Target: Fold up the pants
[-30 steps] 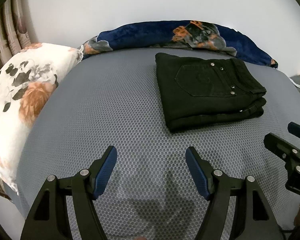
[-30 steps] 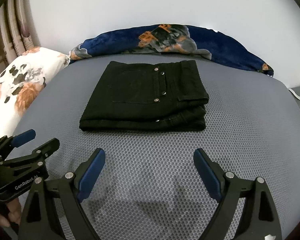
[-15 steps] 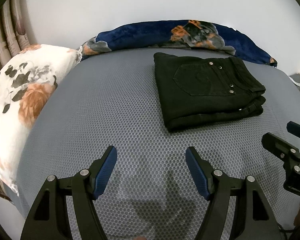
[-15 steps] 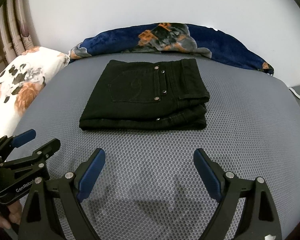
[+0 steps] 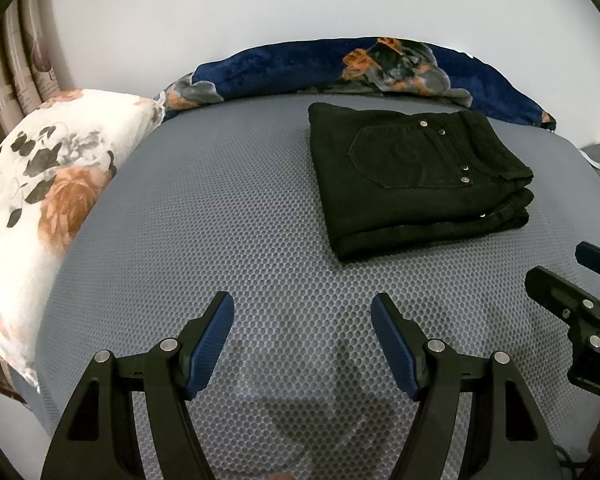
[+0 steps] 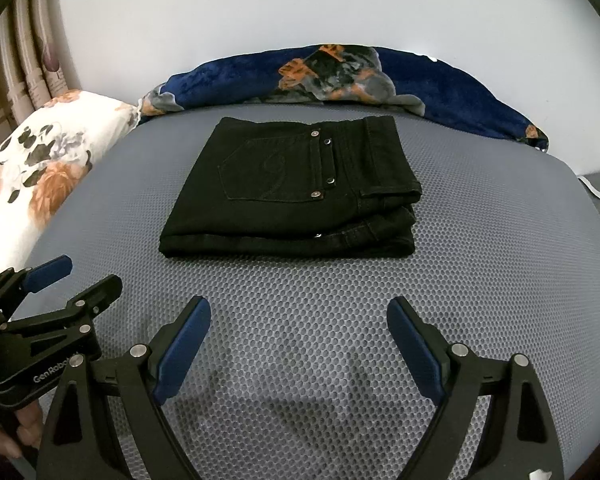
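Black pants (image 6: 296,192) lie folded into a compact stack on the grey mesh bed (image 6: 480,272), back pocket up; they also show in the left wrist view (image 5: 416,176). My left gripper (image 5: 302,308) is open and empty, held above the bed in front and to the left of the pants. My right gripper (image 6: 299,312) is open and empty, held above the bed in front of the pants. Each gripper shows at the edge of the other's view: left gripper (image 6: 76,272), right gripper (image 5: 568,268).
A navy floral blanket (image 6: 360,76) lies along the far edge of the bed against a white wall. A white floral pillow (image 5: 48,184) sits at the left side. Curtains (image 6: 24,64) hang at the far left.
Both grippers have drifted slightly back and up from the pants; the pants have not moved. Both grippers stay open.
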Motion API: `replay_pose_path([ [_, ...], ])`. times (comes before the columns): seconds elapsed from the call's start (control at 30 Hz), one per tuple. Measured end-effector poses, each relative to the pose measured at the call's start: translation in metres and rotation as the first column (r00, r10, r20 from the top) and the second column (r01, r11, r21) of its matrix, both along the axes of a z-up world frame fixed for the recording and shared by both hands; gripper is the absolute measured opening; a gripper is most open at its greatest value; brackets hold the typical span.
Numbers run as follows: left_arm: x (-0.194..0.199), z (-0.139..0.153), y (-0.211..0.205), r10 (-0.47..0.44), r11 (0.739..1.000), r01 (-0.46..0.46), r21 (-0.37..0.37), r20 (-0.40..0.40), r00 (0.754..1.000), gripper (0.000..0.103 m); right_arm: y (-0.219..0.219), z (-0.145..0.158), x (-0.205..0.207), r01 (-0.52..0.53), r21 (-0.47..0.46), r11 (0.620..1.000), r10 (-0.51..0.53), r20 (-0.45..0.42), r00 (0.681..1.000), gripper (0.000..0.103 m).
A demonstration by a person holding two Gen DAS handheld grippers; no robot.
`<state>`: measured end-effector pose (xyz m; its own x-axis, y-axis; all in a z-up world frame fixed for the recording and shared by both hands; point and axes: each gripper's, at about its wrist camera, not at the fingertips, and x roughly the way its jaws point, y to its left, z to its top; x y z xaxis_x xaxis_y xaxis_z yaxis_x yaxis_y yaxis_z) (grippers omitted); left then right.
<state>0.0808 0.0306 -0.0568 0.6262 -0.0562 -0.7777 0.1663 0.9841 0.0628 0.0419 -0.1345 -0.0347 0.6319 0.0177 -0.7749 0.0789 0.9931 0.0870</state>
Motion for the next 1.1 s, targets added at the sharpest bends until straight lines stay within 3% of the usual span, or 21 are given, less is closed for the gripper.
replay_pose_path([
  [1.1, 0.0076, -0.0031, 0.004, 0.005, 1.0, -0.005, 0.022, -0.007, 1.0, 0.071, -0.0025, -0.0027, -0.0002, 0.007, 0.011, 1.0, -0.007, -0.011, 1.0, 0.088],
])
